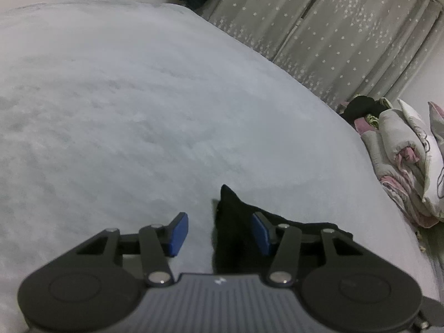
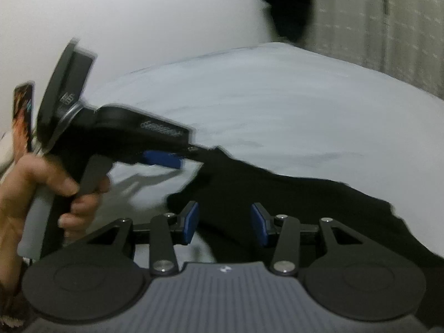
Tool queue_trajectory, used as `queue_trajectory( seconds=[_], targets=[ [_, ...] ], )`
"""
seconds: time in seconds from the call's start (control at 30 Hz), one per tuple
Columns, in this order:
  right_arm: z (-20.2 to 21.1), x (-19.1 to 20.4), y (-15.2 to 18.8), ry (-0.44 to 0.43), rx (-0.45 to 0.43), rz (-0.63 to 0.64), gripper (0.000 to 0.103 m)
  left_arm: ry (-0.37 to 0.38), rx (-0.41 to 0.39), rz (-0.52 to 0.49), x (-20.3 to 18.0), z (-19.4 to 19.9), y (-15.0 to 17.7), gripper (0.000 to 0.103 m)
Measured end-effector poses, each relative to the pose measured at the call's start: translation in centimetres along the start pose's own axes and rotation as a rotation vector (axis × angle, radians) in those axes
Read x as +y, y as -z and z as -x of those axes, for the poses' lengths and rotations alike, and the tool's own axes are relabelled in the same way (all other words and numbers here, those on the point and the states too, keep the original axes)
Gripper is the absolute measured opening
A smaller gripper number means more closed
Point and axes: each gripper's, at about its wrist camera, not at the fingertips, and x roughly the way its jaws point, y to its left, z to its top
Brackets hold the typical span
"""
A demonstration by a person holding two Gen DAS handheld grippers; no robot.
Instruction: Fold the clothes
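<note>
L hand-held gripper [image 1: 219,233]: jaws apart, black garment [image 1: 236,227] corner between, unclamped | R hand-held gripper [image 2: 224,223]: jaws apart over garment, on bed [image 1: 138,111]

Black tool [image 1: 219,233] with blue pads [image 1: 177,233], silver screws.

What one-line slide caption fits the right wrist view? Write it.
Right gripper open above black garment on pale bed, left gripper at the garment's corner.

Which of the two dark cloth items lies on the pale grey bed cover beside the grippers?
The black garment spread flat on the bed cover. The other dark clothing hangs by the far wall.
</note>
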Motion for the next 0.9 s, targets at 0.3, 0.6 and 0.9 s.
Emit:
queue_trajectory(
  seconds=[0.3,0.6,0.9],
  targets=[
    [-4.8,3.5,-0.2,-0.007,0.052,0.109,0.047,0.049,0.007,0.051,1.2,0.1,-0.2,0.051],
    [-6.2,2.2,-0.3,0.023,0.026,-0.029,0.007,0.092,0.026,0.101,1.9,-0.2,-0.5,0.051],
    [-2.7,-2.5,-0.6,-0.007,-0.109,-0.343,0.006,0.170,0.024,0.130,2.4,-0.7,-0.8,0.035]
  ],
)
